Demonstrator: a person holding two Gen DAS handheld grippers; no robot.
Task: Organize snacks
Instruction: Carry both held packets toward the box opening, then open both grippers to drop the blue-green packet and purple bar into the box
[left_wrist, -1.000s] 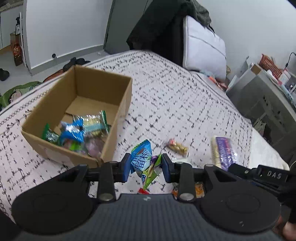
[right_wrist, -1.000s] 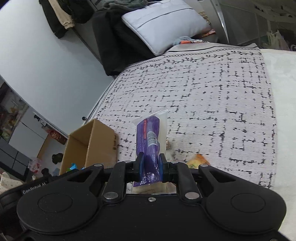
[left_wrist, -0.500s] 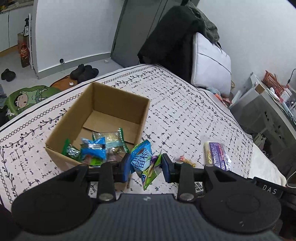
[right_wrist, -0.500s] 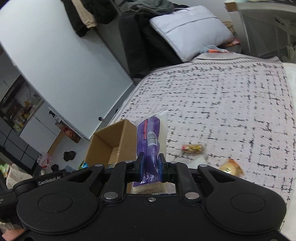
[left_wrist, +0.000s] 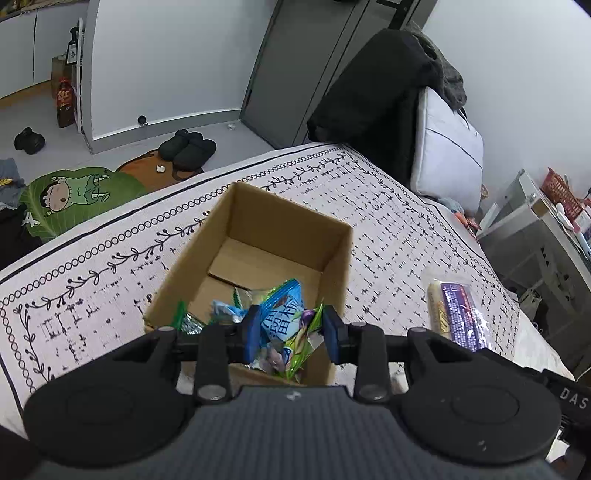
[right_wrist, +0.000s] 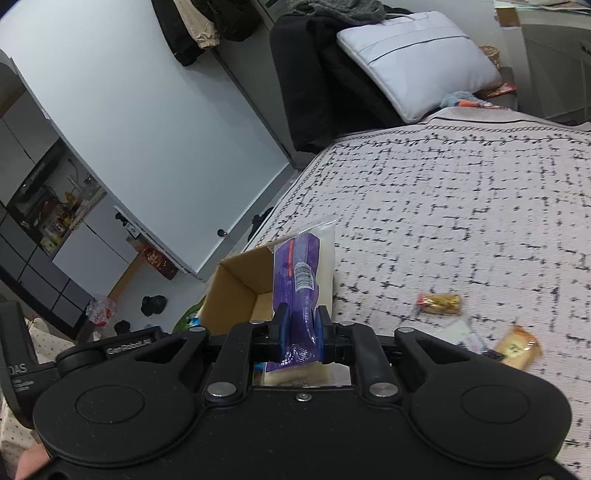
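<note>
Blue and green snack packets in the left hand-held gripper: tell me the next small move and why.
Probably open the left hand-held gripper and let the snack packets drop. They seem to hang over the open cardboard box, where other snacks already lie, so no further travel looks needed.

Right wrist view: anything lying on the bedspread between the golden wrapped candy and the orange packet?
Nothing whole: bare bedspread separates the golden wrapped candy from the orange packet, though a pale packet lies just beside that gap. Only the right wrist view shows this.
</note>
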